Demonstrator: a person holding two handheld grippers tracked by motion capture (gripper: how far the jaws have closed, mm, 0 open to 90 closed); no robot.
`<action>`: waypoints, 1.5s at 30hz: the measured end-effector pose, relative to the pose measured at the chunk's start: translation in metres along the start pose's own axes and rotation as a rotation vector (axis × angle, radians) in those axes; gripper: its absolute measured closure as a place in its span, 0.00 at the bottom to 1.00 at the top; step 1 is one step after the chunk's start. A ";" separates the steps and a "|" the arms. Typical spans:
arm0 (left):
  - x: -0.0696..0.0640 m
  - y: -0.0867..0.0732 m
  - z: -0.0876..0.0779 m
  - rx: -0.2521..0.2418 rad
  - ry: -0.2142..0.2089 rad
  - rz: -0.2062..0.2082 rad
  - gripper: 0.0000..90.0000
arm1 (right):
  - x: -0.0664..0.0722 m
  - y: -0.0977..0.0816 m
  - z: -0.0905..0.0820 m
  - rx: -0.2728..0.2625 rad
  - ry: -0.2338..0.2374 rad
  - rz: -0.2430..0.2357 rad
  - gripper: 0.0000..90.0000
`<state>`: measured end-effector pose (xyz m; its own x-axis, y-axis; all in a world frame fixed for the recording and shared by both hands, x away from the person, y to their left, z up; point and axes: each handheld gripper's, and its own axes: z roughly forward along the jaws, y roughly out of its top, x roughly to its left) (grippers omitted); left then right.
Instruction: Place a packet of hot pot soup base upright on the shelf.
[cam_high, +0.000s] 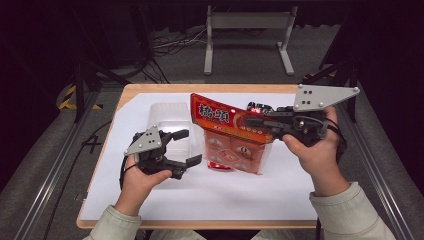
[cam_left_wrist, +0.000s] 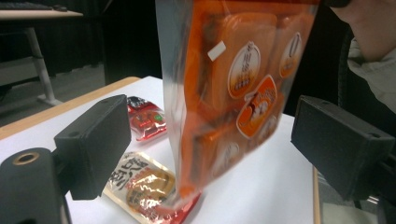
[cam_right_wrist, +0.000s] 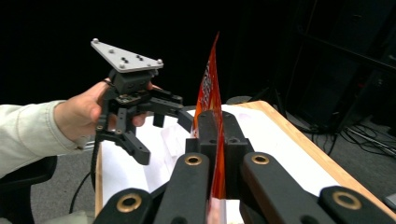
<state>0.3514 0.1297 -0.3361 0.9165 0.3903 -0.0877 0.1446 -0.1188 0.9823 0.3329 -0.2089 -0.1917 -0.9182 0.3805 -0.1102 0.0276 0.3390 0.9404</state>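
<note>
An orange snack bag (cam_high: 231, 137) with red top and white print hangs upright, its bottom edge resting on the white table sheet (cam_high: 210, 195). My right gripper (cam_high: 250, 120) is shut on the bag's top seam; in the right gripper view the two black jaws (cam_right_wrist: 217, 135) pinch the thin edge of the bag (cam_right_wrist: 210, 84). My left gripper (cam_high: 189, 147) stands open just left of the bag, jaws pointing at it. In the left gripper view the bag (cam_left_wrist: 233, 93) hangs ahead between the wide-apart jaws of the left gripper (cam_left_wrist: 217, 140), untouched.
A clear plastic container (cam_high: 170, 117) sits behind the left gripper. Two small sachets lie by the bag's foot: a red one (cam_left_wrist: 147, 116) and a brown-gold one (cam_left_wrist: 140, 179). The wooden table edge (cam_high: 200, 88) runs along the back; a grey stand (cam_high: 247, 30) is on the floor beyond.
</note>
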 end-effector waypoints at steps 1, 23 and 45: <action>0.001 0.000 0.001 0.004 -0.004 -0.001 0.14 | 0.000 0.000 0.001 -0.002 0.005 -0.001 1.00; 0.005 -0.012 0.034 0.020 -0.143 -0.032 0.17 | 0.003 0.002 0.020 -0.042 0.105 -0.021 1.00; 0.005 -0.018 0.036 -0.019 -0.419 -0.028 0.78 | -0.002 -0.004 0.021 -0.093 0.146 0.004 1.00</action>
<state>0.3672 0.1012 -0.3606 0.9854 -0.0129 -0.1700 0.1680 -0.0952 0.9812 0.3428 -0.1931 -0.2020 -0.9659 0.2509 -0.0648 0.0011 0.2541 0.9672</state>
